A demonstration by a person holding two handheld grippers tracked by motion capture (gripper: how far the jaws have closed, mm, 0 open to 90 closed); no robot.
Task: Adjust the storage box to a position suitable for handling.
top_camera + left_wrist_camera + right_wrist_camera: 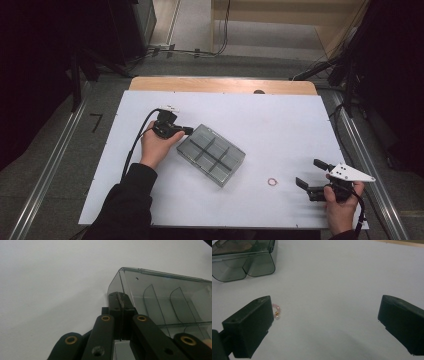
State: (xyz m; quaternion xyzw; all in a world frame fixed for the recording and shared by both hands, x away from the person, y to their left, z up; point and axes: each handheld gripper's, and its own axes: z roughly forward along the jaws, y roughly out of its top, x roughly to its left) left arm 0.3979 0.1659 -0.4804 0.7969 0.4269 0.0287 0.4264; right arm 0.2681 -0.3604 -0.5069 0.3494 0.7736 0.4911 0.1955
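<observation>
The beaded bracelet (272, 181) is lying on the white surface (280, 125), between the compartment box (212, 154) and the right tool (311, 179), nearer the latter, whose jaws are being held spread toward it. The left tool (188, 131), pressed together, is being held against the box's far corner.

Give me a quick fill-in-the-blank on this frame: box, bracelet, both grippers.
1. The left gripper has its jaws ____ at a corner of the clear box.
2. The right gripper has its jaws ____.
3. The bead bracelet lies on the white table, between the box and the ____ gripper.
4. The box is divided into ____ compartments.

Missing words: shut; open; right; six
</observation>
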